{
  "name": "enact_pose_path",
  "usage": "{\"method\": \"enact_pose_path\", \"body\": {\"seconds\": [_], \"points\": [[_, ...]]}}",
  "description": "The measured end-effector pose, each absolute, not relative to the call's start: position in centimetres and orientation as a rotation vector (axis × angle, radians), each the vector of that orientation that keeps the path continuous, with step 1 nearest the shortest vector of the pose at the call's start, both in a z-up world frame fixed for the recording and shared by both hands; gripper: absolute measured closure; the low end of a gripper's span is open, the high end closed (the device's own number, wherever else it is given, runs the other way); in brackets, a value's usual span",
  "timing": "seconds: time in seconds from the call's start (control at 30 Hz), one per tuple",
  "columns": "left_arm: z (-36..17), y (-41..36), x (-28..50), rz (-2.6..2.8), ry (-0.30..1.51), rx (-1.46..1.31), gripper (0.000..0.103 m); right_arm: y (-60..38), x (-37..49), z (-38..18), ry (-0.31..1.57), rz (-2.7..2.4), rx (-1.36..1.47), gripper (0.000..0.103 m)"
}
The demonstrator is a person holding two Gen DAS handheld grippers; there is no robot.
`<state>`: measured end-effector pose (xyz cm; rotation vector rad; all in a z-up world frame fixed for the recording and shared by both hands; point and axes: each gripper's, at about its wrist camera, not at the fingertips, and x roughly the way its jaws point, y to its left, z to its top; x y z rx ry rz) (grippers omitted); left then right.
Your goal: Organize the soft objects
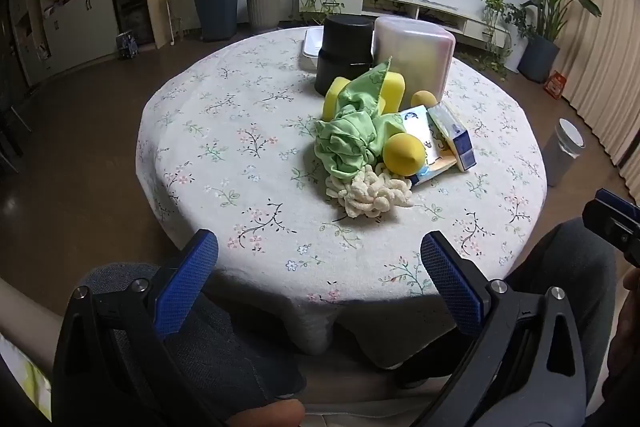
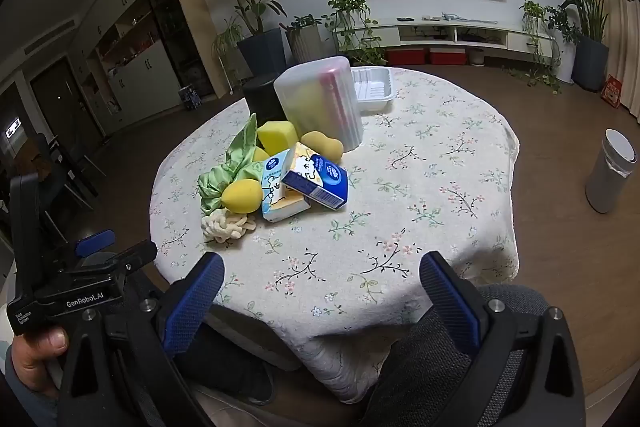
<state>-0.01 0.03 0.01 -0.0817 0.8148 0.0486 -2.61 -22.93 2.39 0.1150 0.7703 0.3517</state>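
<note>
A heap of soft things lies mid-table: a crumpled green cloth (image 1: 352, 139) (image 2: 228, 171), a cream chenille cloth (image 1: 370, 195) (image 2: 226, 223), a yellow egg-shaped sponge (image 1: 404, 153) (image 2: 242, 195), a yellow block sponge (image 1: 390, 89) (image 2: 278, 135) and a tan sponge (image 1: 424, 99) (image 2: 322, 143). Two tissue packs (image 1: 456, 137) (image 2: 316, 181) lean on the heap. My left gripper (image 1: 320, 253) hangs open over the table's near edge, well short of the heap. My right gripper (image 2: 320, 273) is open too, empty, at the near edge.
Behind the heap stand a frosted plastic box (image 1: 414, 55) (image 2: 320, 103), a black cylinder (image 1: 344, 55) (image 2: 262, 99) and a white tray (image 2: 372, 89). The flowered tablecloth (image 1: 240, 147) covers a round table. The person's knees sit below. A grey bin (image 2: 610, 175) stands on the floor.
</note>
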Motion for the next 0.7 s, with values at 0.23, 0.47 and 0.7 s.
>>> {"method": "enact_pose_path", "body": {"seconds": [0.23,0.47,0.7], "points": [[0.1,1.3,-0.1,0.057,0.811,-0.094,0.000,-22.9,-2.7,2.4,0.769,0.349,0.108,0.002],[-0.2,-0.2,-0.5,0.053,0.817,-0.066,0.000,-22.8,-2.7,2.3,0.769,0.349,0.107,0.002],[-0.4,-0.4,-0.2,0.052,0.819,-0.065,0.000,-22.7,-2.7,2.2,0.770,0.348,0.106,0.002]]}}
